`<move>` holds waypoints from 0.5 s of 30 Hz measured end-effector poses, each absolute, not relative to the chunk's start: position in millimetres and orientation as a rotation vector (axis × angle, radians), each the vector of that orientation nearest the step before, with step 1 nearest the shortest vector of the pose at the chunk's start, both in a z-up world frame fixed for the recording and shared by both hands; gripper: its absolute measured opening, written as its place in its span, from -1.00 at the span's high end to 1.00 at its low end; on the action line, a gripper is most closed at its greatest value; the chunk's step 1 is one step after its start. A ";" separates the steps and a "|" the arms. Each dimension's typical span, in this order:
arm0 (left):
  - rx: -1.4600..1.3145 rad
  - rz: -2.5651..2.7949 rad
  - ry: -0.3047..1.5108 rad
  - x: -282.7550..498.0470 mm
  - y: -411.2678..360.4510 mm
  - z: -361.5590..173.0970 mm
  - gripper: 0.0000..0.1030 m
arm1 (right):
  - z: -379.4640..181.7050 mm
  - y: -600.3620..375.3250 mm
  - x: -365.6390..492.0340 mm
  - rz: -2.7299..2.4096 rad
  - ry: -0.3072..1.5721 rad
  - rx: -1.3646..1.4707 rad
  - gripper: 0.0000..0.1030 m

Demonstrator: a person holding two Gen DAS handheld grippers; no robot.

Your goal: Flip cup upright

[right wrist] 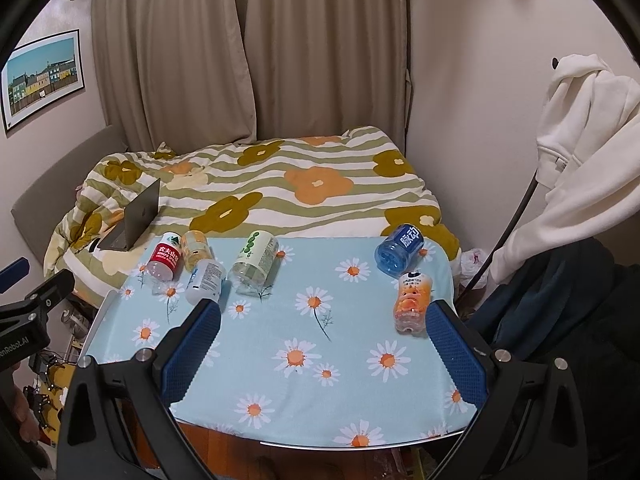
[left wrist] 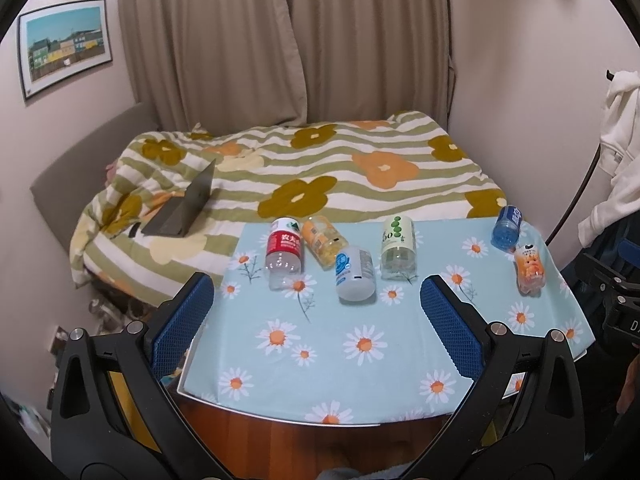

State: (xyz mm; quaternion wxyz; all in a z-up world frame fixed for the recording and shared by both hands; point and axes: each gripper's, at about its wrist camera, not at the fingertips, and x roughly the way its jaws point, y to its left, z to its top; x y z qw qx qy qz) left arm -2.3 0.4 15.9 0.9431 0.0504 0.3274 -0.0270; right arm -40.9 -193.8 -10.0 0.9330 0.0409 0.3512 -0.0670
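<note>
Both grippers (left wrist: 316, 312) (right wrist: 326, 328) gape, seemingly short of bottles (left wrist: 356, 274).

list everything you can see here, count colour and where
red-label clear plastic bottle: 1, lying, table's far left
orange-yellow plastic bottle: 1, lying, beside the red one
white bottle with blue label: 1, lying, left of centre
pale green-label clear bottle: 1, lying, centre
blue plastic bottle: 1, lying, far right
orange cartoon-print bottle: 1, lying, right edge
daisy-print light blue tablecloth: 1, covers table
grey laptop: 1, open on bed
left gripper: black, blue pads, open
right gripper: same, open
</note>
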 end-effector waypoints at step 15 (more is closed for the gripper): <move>0.099 -0.055 0.668 -3.0 1.9 15.8 -1.00 | -8.9 -192.1 -40.2 -0.136 0.717 0.087 -0.99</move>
